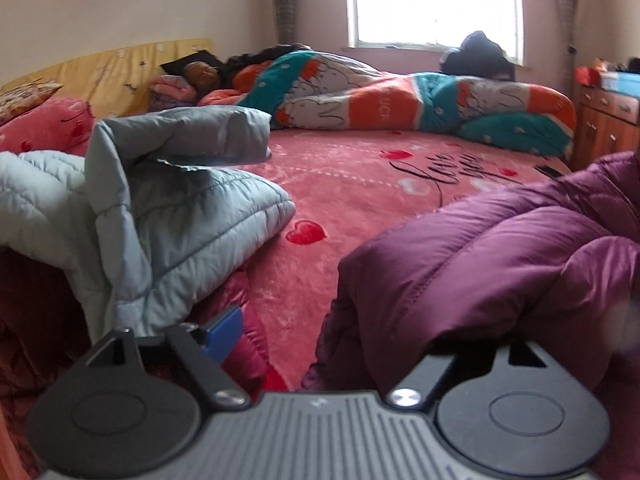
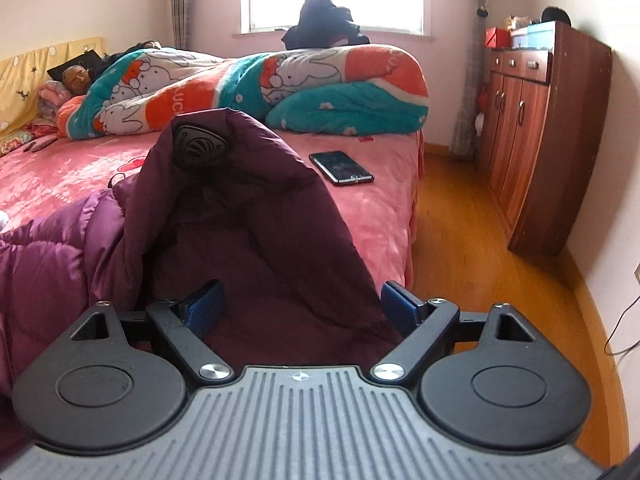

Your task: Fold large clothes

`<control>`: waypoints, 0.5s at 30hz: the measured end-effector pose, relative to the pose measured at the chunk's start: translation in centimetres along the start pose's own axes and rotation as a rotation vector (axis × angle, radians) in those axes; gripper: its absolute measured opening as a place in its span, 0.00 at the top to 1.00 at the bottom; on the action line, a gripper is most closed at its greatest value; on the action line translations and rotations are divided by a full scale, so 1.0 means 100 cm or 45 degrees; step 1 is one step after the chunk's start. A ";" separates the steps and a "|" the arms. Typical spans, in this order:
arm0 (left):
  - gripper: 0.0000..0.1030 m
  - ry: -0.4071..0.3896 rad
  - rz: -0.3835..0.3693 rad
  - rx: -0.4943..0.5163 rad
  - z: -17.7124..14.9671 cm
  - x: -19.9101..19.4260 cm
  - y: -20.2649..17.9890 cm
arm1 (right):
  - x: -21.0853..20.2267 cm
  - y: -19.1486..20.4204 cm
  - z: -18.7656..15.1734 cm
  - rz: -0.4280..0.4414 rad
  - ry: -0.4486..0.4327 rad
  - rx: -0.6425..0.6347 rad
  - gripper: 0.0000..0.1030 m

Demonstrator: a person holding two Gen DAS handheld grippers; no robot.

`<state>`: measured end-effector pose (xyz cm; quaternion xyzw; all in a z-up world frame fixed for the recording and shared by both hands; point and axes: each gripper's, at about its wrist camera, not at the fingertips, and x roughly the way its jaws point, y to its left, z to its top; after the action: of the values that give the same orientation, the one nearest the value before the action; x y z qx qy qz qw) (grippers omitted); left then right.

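A purple puffer jacket point(image 1: 480, 248) lies bunched on the pink bed point(image 1: 360, 184) at the right of the left wrist view. Its fabric covers the right finger of my left gripper point(image 1: 360, 340); the blue left pad point(image 1: 224, 332) stands free, the jaws wide apart. A pale grey-blue quilted jacket point(image 1: 168, 208) lies folded over itself at the left. In the right wrist view the purple jacket point(image 2: 248, 208) rises in a hump with a dark badge. My right gripper point(image 2: 302, 308) is open, both blue pads clear of the cloth at the jacket's near edge.
A dark phone point(image 2: 342, 166) lies on the bed near its right edge. A rabbit-print quilt point(image 2: 240, 84) is heaped along the far side, with what looks like a person's head point(image 1: 204, 74) by the pillows. A wooden cabinet point(image 2: 540, 128) stands across the wooden floor point(image 2: 472, 264).
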<state>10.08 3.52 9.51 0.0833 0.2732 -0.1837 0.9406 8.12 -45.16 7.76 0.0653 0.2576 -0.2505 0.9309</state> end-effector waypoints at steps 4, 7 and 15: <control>0.14 0.049 -0.082 0.091 -0.009 -0.019 0.010 | -0.015 0.000 -0.005 -0.005 -0.004 -0.038 0.00; 0.14 0.072 -0.132 0.109 -0.018 -0.029 0.015 | -0.023 0.000 -0.014 -0.005 0.024 -0.060 0.00; 0.12 0.067 -0.202 -0.096 -0.019 -0.034 0.002 | -0.047 0.013 -0.035 0.043 0.056 -0.124 0.00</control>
<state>6.56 5.27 9.79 0.0309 0.3103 -0.2451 0.9180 3.76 -41.10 7.12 0.0297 0.2886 -0.2203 0.9313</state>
